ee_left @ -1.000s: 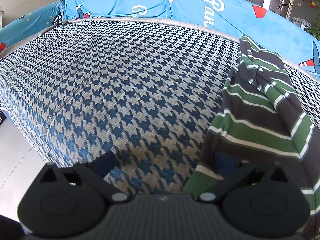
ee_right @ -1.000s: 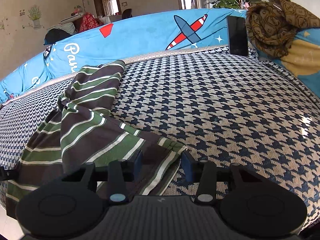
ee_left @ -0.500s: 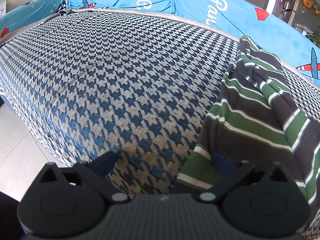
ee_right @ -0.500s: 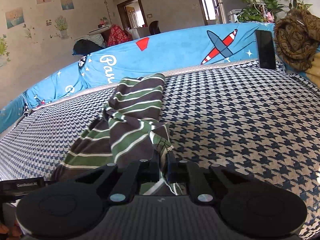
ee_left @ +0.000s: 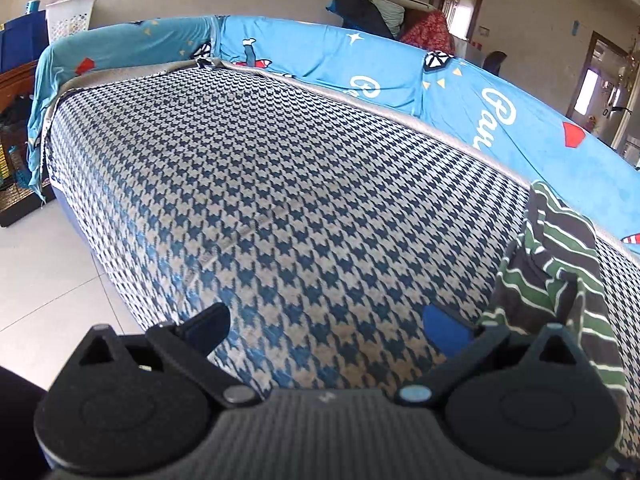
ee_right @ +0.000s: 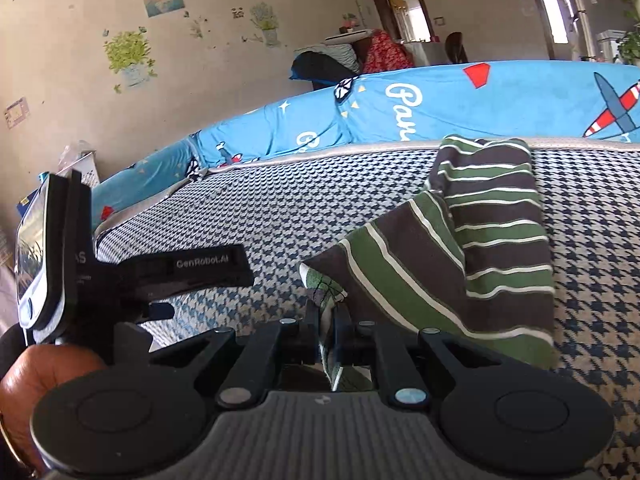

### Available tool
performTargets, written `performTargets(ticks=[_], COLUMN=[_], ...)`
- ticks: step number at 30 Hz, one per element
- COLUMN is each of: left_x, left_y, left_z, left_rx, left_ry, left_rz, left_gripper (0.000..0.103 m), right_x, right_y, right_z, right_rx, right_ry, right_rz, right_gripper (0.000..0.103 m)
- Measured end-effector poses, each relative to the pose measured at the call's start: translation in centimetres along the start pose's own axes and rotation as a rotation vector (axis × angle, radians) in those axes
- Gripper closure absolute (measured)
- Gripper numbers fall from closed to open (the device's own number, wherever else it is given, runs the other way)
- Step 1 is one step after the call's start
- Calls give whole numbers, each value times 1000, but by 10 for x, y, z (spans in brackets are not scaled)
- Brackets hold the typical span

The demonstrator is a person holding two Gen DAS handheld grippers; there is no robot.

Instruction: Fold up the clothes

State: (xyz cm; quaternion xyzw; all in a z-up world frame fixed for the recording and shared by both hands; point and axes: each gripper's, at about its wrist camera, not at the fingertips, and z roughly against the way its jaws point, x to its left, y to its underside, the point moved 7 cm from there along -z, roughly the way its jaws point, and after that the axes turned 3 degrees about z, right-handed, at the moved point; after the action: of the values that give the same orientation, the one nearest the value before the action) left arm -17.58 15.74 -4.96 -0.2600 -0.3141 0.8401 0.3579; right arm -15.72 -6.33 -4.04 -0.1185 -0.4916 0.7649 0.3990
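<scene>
Striped shirt [ee_right: 488, 240] is lying bunched on the houndstooth sofa seat [ee_left: 280, 184], right gripper [ee_right: 328, 332] is pinching its near corner while left gripper [ee_left: 326, 320] is hanging wide apart beside the shirt, holding nothing — risk: single-corner pull is likely dragging or twisting the fabric.

Soft knit striped garment [ee_right: 492, 240], coarse woven houndstooth cover [ee_left: 280, 184], matt black plastic claw [ee_right: 327, 338]
</scene>
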Motion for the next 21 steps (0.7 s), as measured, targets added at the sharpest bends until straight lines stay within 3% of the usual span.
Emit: performTargets(ticks=[5,10,15,21], left_x=[9,2,-6,-15], left_y=[2,6,9,10], left_z=[-5,-6,-6,-7], left_rx=[33,40,48,59], left_ry=[-21,1,17,64], left_rz=[12,-2,-9,-10], left_gripper=[0,0,0,0], right_x=[24,26,28,27], right_y=[22,43,56,50], right_z=[-22,-37,-38,-28], right_rx=[57,146,227,206], right_ry=[-49,-30,-73,-88], right_rz=[75,126,151,147], right_gripper=[94,94,88,87])
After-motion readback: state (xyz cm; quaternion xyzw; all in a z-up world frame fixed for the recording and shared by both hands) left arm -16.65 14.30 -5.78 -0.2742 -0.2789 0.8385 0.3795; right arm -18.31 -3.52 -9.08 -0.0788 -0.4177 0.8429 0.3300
